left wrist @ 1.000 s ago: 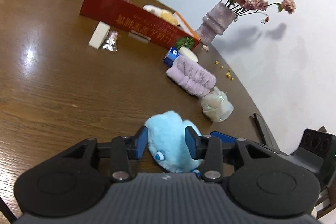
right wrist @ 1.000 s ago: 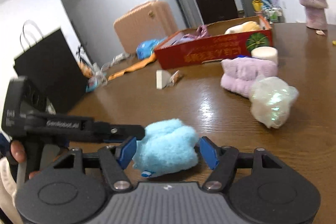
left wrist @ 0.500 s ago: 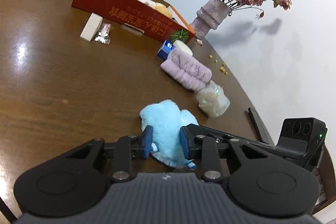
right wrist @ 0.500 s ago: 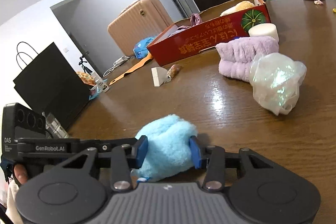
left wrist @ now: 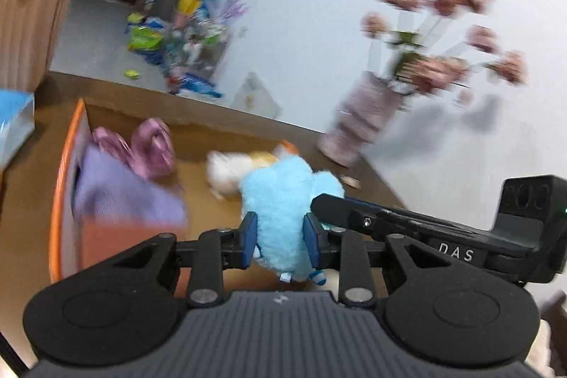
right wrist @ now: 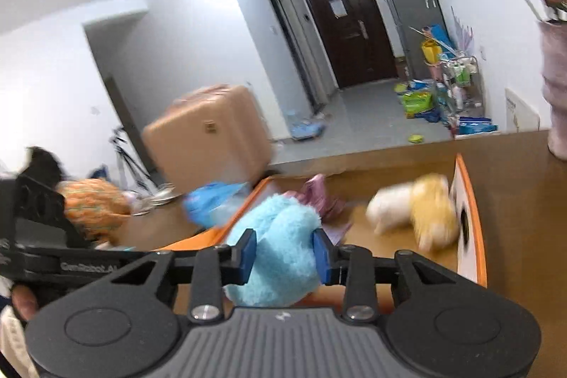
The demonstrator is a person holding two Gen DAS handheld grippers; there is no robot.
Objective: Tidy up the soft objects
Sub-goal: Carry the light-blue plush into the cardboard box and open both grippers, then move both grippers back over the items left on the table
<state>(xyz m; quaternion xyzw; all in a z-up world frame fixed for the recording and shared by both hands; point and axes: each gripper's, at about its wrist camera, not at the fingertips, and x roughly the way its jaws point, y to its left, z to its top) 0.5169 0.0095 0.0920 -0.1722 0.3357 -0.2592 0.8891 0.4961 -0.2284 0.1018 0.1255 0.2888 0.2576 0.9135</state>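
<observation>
"DAS" on right tool (left wrist: 457, 252), "GenRobot.AI" on left tool (right wrist: 88, 268)

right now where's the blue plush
The blue plush is off the table, pinched between both claws, the left claw and the right claw, over the open box, just in front of the white and yellow plush lying inside.

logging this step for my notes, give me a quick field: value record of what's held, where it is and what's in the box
held item: blue plush toy, gripped from two sides
left gripper: jaws shut on the toy
right gripper: jaws closing, pads pressing into the toy
position: toy is in the air over the open cardboard box
box contents: pink fabric item, purple cloth, white and yellow plush
nearby: vase of flowers beside the box
image quality: both views are motion-blurred
</observation>
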